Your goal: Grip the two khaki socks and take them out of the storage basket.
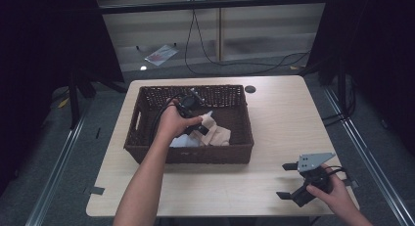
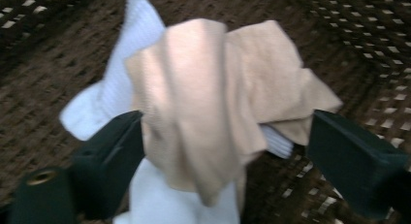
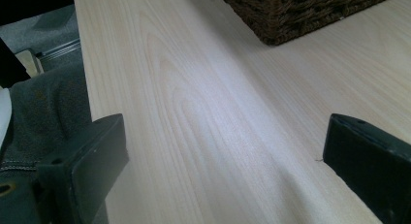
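a soft beige knitted cloth [image 2: 213, 98] is seen bunched over a white ribbed cloth [image 2: 116, 88] inside the dark brown woven wicker basket [image 1: 147, 152] on the pale wooden table [image 1: 284, 123]. the left claw [image 2: 225, 151] is held open, its jaws set either side of the beige bundle. the right claw [image 1: 293, 179] is held open above bare table, near the front edge. the cloth is judged light, limp and non-slippery; it is best pinched at the thick central fold.
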`<state>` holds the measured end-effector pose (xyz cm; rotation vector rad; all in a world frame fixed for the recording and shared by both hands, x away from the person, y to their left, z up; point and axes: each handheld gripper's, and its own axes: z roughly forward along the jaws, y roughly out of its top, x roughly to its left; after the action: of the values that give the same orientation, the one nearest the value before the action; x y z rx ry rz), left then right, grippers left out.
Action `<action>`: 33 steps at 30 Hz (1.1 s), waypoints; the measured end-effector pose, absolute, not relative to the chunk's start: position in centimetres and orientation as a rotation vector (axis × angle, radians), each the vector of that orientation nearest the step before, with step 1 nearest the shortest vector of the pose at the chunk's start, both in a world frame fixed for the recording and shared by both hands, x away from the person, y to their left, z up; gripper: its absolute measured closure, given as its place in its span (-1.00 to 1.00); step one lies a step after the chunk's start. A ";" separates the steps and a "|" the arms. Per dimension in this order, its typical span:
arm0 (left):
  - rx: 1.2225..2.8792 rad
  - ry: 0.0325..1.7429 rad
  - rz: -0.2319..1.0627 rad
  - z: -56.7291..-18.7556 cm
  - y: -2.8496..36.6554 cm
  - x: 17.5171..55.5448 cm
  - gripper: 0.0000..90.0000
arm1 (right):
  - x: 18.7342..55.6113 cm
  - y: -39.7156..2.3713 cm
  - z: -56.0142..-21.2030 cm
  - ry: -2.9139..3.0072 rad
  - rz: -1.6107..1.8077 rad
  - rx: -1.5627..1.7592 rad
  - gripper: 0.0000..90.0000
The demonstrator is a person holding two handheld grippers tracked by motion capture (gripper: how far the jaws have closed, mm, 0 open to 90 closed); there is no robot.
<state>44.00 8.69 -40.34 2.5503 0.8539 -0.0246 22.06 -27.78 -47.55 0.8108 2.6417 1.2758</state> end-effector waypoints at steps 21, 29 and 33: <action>2.539 0.971 -0.072 -39.5 9.6 44.4 0.86 | 22.1 -27.9 -47.6 2.642 1.276 0.808 -0.95; 2.521 0.950 -0.131 -35.9 10.7 43.5 0.86 | 22.1 -27.8 -47.6 2.642 1.275 0.812 -0.95; 2.533 0.958 -0.175 -34.6 11.0 42.9 0.86 | 22.1 -27.8 -47.6 2.641 1.275 0.811 -0.95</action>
<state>42.90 10.98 -34.56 2.5330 0.9579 -0.1747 22.07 -27.79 -47.56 0.8112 2.6411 1.2754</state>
